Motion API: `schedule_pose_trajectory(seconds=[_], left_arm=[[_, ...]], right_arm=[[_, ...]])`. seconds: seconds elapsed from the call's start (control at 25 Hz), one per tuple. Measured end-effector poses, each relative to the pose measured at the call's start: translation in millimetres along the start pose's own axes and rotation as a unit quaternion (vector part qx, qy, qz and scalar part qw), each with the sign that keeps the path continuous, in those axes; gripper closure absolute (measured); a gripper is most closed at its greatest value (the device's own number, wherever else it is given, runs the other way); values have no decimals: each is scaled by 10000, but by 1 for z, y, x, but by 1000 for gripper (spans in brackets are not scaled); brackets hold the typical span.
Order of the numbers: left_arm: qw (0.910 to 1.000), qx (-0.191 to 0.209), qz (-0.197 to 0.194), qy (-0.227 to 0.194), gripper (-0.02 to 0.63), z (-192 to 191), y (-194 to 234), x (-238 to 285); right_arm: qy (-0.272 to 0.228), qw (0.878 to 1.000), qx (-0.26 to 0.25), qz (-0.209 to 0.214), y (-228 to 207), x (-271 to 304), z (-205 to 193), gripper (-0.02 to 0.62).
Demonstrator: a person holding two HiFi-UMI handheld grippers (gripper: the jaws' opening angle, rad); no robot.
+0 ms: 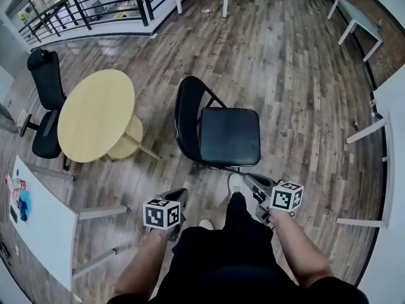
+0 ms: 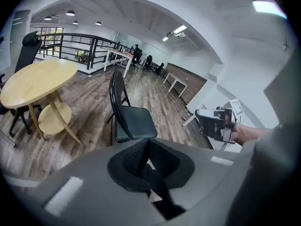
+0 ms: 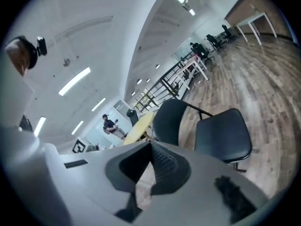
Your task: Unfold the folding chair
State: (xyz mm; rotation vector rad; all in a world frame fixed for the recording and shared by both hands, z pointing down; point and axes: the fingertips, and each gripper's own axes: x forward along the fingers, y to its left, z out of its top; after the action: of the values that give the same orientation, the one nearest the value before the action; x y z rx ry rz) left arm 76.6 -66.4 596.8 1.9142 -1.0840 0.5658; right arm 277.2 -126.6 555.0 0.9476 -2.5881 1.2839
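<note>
The black folding chair (image 1: pixel 229 136) stands opened out on the wood floor, seat flat and backrest (image 1: pixel 188 116) upright on the seat's left. It also shows in the left gripper view (image 2: pixel 135 122) and the right gripper view (image 3: pixel 222 135). My left gripper (image 1: pixel 177 196) hangs near the person's left knee, short of the chair, and its jaws (image 2: pixel 148 142) are shut with nothing between them. My right gripper (image 1: pixel 256 183) is held off the seat's near right corner, clear of it. Its jaws (image 3: pixel 151 147) are shut and empty too. The left gripper view also catches the right gripper (image 2: pixel 214 123).
A round yellow table (image 1: pixel 97 114) stands left of the chair, with a black office chair (image 1: pixel 45 100) behind it. White tables sit at the near left (image 1: pixel 38 227) and right (image 1: pixel 389 170). A black railing (image 1: pixel 95 8) runs along the far left. The person's shoe (image 1: pixel 235 183) is just before the chair.
</note>
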Motion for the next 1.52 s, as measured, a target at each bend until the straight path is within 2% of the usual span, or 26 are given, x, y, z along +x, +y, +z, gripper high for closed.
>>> schedule_pose_trajectory(seconds=[0.08, 0.28, 0.48, 0.64, 0.76, 0.96, 1.04, 1.2, 1.36, 1.52], left_arm=[[10000, -19, -66, -13, 598, -12, -8, -13], [9995, 205, -162, -186, 598, -14, -33, -34], [9989, 155, -304, -334, 598, -15, -60, -52], [9965, 81, -438, -708, 598, -9, -98, -66], [9944, 105, -408, -966, 598, -3, -122, -75], [9932, 115, -491, -1050, 598, -13, -181, -65], [9926, 205, -575, -1048, 598, -17, -214, -56], [9925, 318, -505, -1063, 598, -31, -262, -52], [9929, 398, -301, -1077, 598, -54, -287, -60], [9915, 377, -10, -1243, 598, -67, -289, -78]], right_arm=[[-115, 9999, -42, 107, 34, -10, 1, 589], [202, 9942, -981, -397, 75, -32, -10, 591], [3, 9943, -1023, -314, 102, -52, -6, 591], [93, 9934, -1125, -212, 118, -74, -8, 591], [197, 9900, -1384, -193, 128, -89, -9, 591], [103, 9851, -1715, -61, 131, -145, -10, 591], [-59, 9853, -1708, 3, 126, -172, -9, 591], [-168, 9866, -1621, 64, 116, -217, -18, 591], [-157, 9835, -1783, 278, 118, -247, -33, 591], [-148, 9818, -1835, 468, 120, -255, -48, 591]])
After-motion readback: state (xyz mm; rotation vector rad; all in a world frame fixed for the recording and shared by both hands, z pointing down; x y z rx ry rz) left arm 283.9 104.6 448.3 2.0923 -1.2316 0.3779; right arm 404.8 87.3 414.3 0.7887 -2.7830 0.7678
